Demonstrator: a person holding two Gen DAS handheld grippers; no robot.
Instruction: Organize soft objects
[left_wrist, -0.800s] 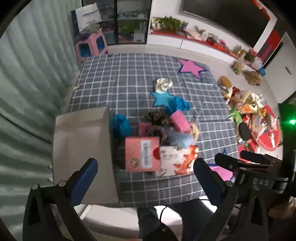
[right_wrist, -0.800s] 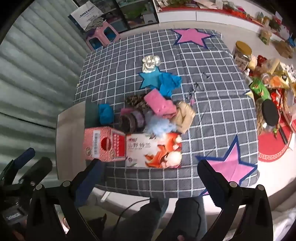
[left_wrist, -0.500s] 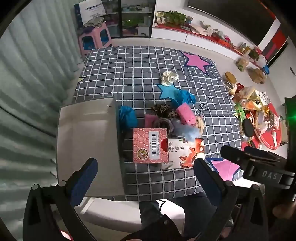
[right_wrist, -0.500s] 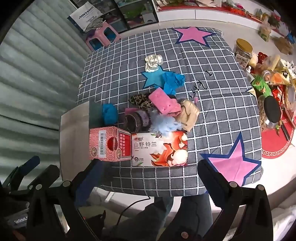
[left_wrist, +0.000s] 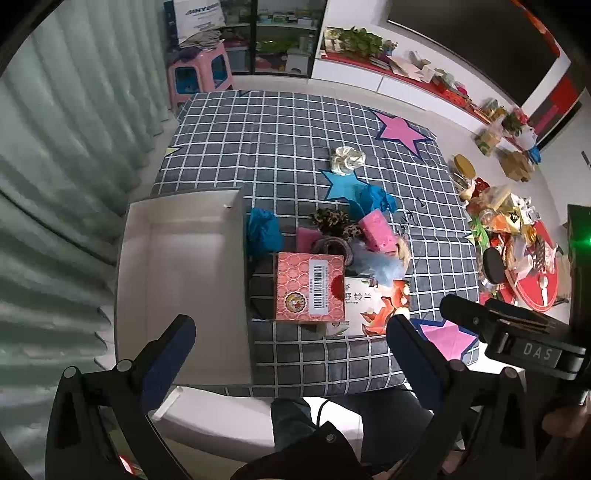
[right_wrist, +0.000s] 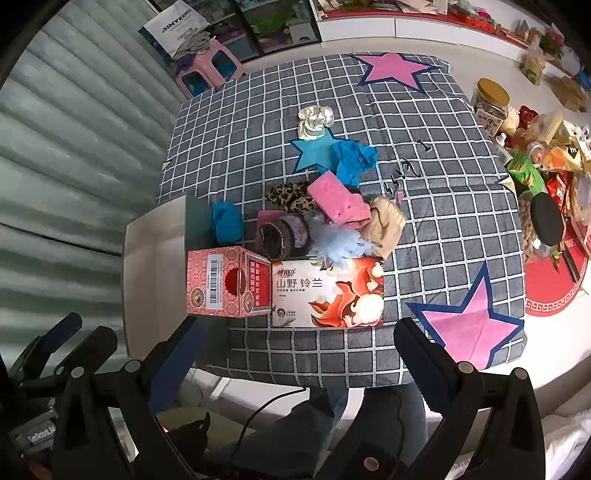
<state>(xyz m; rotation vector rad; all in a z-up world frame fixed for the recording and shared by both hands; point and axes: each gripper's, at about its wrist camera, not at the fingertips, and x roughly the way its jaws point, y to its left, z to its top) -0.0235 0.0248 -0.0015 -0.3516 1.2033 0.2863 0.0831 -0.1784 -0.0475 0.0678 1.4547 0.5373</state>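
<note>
Both views now sit higher than 0.8 s ago; more checked cloth (left_wrist: 280, 147) shows. Left gripper (left_wrist: 288, 343) and right gripper (right_wrist: 295, 350) hang with jaws spread wide, empty. Soft pile (right_wrist: 325, 218) lies behind two cartons (right_wrist: 295, 291), beside the white tray (left_wrist: 177, 288).

- Left wrist view: high above the near edge of the checked cloth (left_wrist: 280, 155), looking steeply down and forward past its own two fingers; white tray (left_wrist: 177, 280) sits left of centre, room shelves along the top.
- Right wrist view: same height and tilt, set further right; tray (right_wrist: 147, 273) pushed to the left edge.
- Both far from the items.
- Shared: pink box (left_wrist: 310, 288) (right_wrist: 221, 282), soft pile (left_wrist: 354, 236) (right_wrist: 325, 218), cloth (right_wrist: 443, 206), tray.
</note>
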